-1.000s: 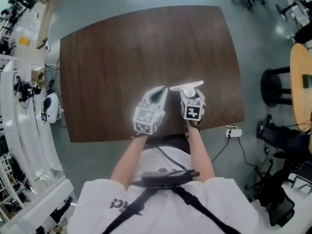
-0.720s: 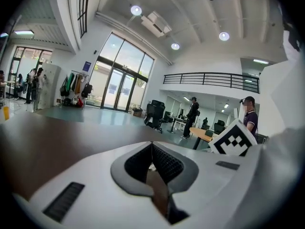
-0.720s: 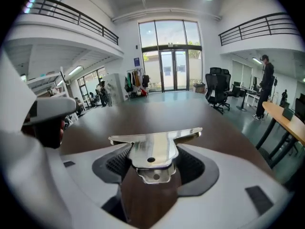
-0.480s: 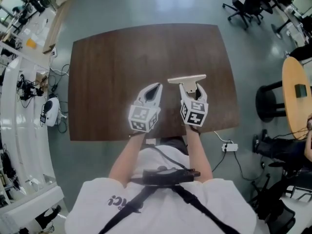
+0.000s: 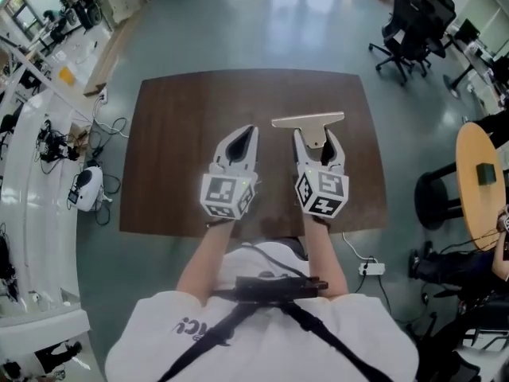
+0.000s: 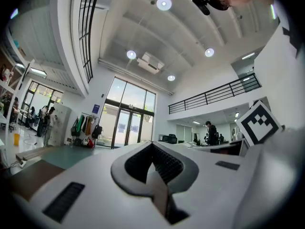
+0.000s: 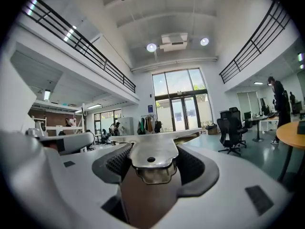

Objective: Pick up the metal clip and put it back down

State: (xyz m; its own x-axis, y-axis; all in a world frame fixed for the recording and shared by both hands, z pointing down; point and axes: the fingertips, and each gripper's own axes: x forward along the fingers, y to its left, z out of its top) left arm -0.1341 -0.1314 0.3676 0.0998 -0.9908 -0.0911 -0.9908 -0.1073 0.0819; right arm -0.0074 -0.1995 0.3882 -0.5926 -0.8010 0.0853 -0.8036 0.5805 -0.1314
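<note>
**Dark wooden surface below, clip lifted in the right jaws**

Dark brown and bare, the surface [image 5: 183,134] stands on the grey floor [image 5: 262,22] of a large hall, under both raised grippers. The right gripper [image 5: 315,138] holds the metal clip [image 5: 308,122]. Its jaws are clamped on the clip's narrow handle part, and the long flat bar lies crosswise just in front of the jaw tips. In the right gripper view the clip [image 7: 151,152] sits centred between the pads, with only the hall behind it, so I judge it hangs well above the surface. The left gripper [image 5: 248,134] is beside it, jaws pressed together with nothing between them.

The pick-up looks done and the putting down remains. To do it well, lower the right gripper slowly and keep the bar level. Release the jaws only when the clip rests on the wood, so that it does not drop or tip. The left gripper should keep aside.
</note>
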